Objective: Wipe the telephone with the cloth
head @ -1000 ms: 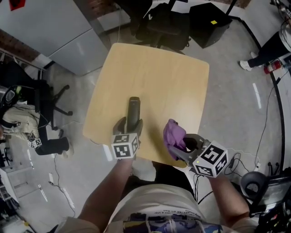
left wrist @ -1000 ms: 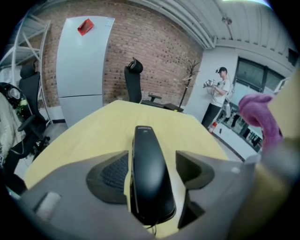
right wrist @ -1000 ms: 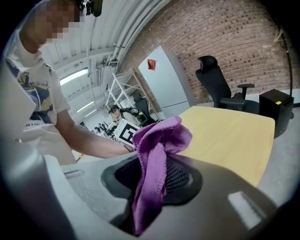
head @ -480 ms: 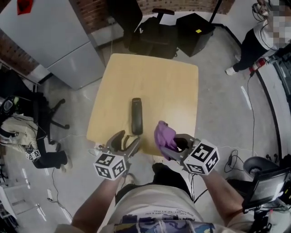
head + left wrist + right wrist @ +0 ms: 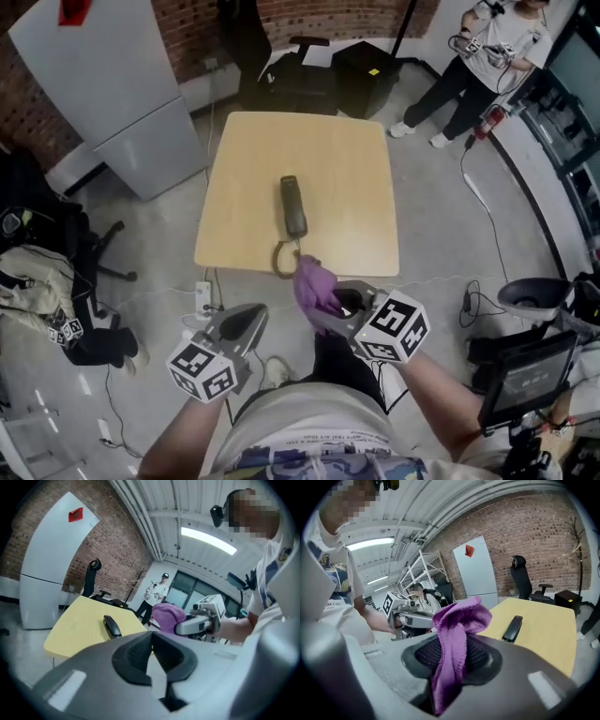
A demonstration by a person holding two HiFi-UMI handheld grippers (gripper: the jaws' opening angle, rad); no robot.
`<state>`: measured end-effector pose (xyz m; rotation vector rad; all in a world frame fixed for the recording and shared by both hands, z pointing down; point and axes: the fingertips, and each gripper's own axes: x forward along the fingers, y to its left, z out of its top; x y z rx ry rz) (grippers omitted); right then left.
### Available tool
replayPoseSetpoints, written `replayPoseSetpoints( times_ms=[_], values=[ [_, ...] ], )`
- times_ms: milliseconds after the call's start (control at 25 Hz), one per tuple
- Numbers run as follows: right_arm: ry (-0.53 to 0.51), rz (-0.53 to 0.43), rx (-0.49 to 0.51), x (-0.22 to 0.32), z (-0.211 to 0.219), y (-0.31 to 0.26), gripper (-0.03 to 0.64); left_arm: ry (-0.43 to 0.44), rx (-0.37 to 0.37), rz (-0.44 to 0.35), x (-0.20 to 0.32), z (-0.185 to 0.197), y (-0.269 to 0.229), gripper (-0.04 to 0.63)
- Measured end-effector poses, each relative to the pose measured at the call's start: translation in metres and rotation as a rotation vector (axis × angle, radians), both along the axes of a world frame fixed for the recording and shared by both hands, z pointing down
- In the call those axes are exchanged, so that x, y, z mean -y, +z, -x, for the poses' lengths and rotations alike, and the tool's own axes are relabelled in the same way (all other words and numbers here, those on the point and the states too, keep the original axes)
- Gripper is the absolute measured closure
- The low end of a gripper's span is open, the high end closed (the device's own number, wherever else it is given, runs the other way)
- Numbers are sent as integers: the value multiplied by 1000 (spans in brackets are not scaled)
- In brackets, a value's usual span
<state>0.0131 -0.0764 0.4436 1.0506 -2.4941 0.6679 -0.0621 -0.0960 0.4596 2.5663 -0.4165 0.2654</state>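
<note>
With your right gripper point(image 5: 327, 313) clamped on the cloth point(image 5: 314, 284) and your left gripper point(image 5: 249, 321) just snapped shut empty, bring the cloth over the table's point(image 5: 352, 178) near edge onto the telephone point(image 5: 293, 206) lying by its middle, stroking lengthwise.

Left claw point(image 5: 247, 322) just closed empty; right claw point(image 5: 327, 315) clamped.

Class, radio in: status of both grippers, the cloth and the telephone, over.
Left gripper just closed, empty. Right gripper shut on cloth, short of the table. Telephone flat on table, neither gripper touching. Nothing blocking.
</note>
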Motion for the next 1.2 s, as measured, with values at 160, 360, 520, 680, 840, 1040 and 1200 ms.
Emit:
replayPoseSetpoints(
  times_ms=[160,360,520,680,840,1040,1200],
  values=[
    [14,-2,-11,-32,37,-1,508,97,-7,-3,-38,27,-2,592],
    [22,-2,-30,-68,64,-12,508,170,-23,25,-75,48,-10,592],
    [10,-15,-29,-95,76,-17,508,177,-29,35,-99,54,-17,592],
    [1,-32,-19,-122,85,-23,508,176,-32,19,-120,59,-26,592],
    [-1,-54,-19,-153,85,-28,508,179,-35,0,-148,57,-33,592],
    [-11,-80,-10,-191,86,-33,508,170,-32,-14,-186,58,-42,592],
    [-13,-98,5,-223,91,-37,508,167,-20,-21,-218,61,-45,592]
  ],
)
